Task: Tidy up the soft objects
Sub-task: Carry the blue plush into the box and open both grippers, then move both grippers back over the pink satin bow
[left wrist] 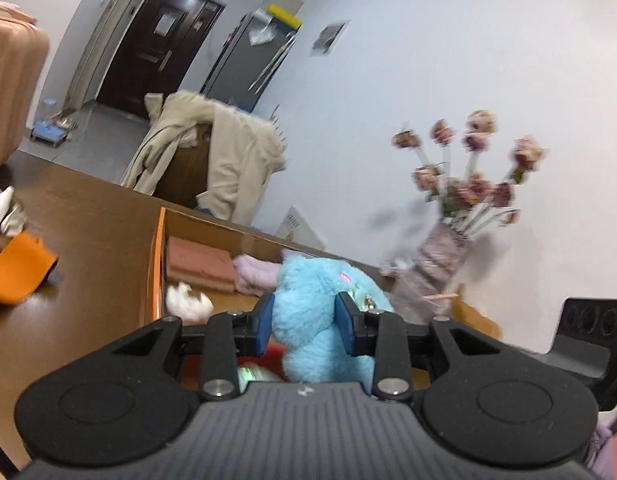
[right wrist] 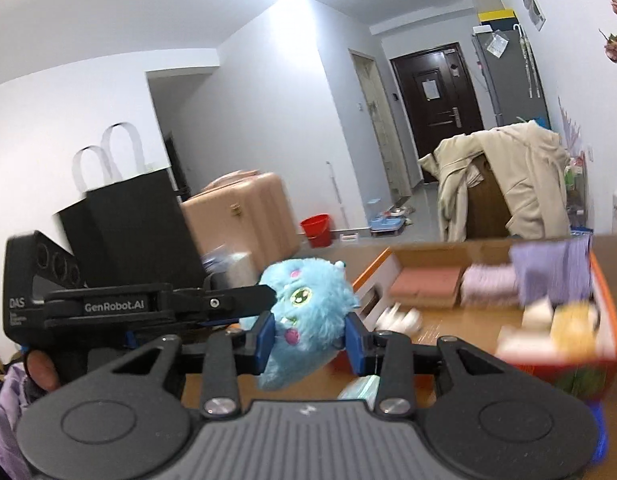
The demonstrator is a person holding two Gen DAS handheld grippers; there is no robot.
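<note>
Beige coat (right wrist: 504,184) draped over a chair, dark door (right wrist: 434,92), pink suitcase (right wrist: 244,216), red bucket (right wrist: 316,229), flower vase (left wrist: 436,264)

Plush (right wrist: 304,312): sky-blue fur, pink spots, green eye. Pads (right wrist: 265,338): blue. Box (right wrist: 368,270): orange rim. Towel (right wrist: 424,284): salmon pink. Cloth (right wrist: 548,276): lilac. Suitcase (right wrist: 244,216): peach. Bucket (right wrist: 316,229): red. Bags (right wrist: 140,232): black. Coat (right wrist: 520,184): beige. Door (right wrist: 436,104): dark brown.

Motion is smearing the flowers (left wrist: 474,160) and vase (left wrist: 436,264) right of the left gripper's fingers (left wrist: 264,326). The blue plush toy (left wrist: 320,320) is hiding whatever lies beyond those fingers. Right of the right gripper's fingers (right wrist: 354,344), the box's (right wrist: 612,308) contents are blurring beyond recognition.
</note>
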